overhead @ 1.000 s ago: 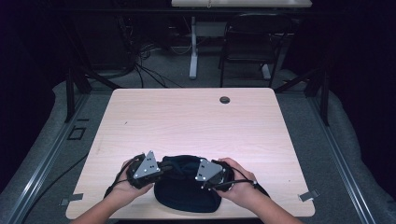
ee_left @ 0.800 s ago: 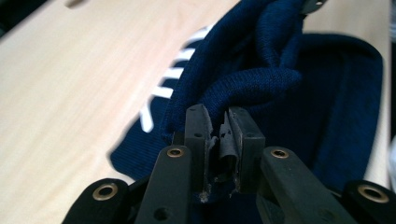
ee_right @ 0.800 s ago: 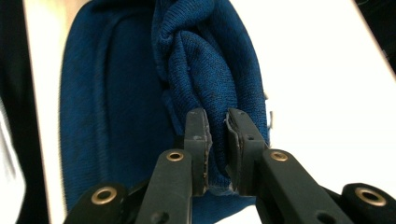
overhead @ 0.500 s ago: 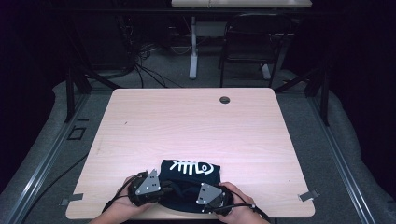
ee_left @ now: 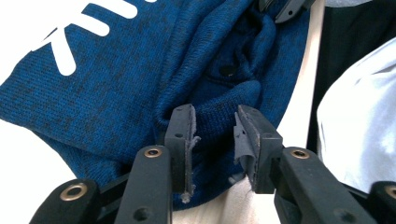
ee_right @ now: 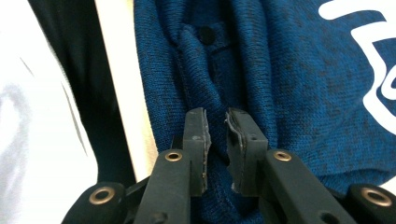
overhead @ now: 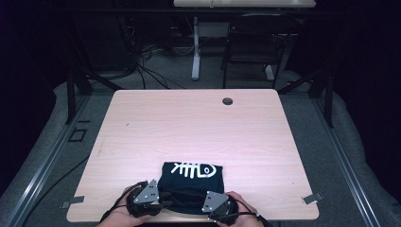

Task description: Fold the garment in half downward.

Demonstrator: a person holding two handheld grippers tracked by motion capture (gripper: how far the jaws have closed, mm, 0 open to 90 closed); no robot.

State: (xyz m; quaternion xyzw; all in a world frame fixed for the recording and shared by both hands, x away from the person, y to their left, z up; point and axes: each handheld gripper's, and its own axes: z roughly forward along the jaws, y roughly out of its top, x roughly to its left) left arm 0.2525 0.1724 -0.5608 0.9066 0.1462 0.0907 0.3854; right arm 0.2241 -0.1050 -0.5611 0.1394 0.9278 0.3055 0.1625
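From the high view, a dark blue shirt (overhead: 191, 187) lies folded into a compact block at the near edge of the desk (overhead: 194, 127), its white fish-bone print (overhead: 194, 169) facing up on the far half. The left gripper (overhead: 158, 204) sits at the shirt's near left corner and the right gripper (overhead: 202, 208) at its near right corner, each in a hand coming in from the bottom. The step in hand looks like the end of a fold: the cloth has been laid down and the corners are being let go.

In the left gripper view, the jaws have just been opening and stand apart, with a gathered ridge of the blue knit between them and under them; the pads (ee_left: 187, 135) no longer press on it. A small dark button (ee_left: 227, 70) shows in the bunched placket beyond.

In the right gripper view, the jaws stand only a narrow gap apart over a fold of the same fabric near the desk edge, having just eased slightly closer. A thin pinch of cloth seems to run between the pads (ee_right: 201, 135), but I cannot tell whether they truly grip it.

Next, I judge, both grippers need to come off without dragging the bunched near edge, then flatten that edge.
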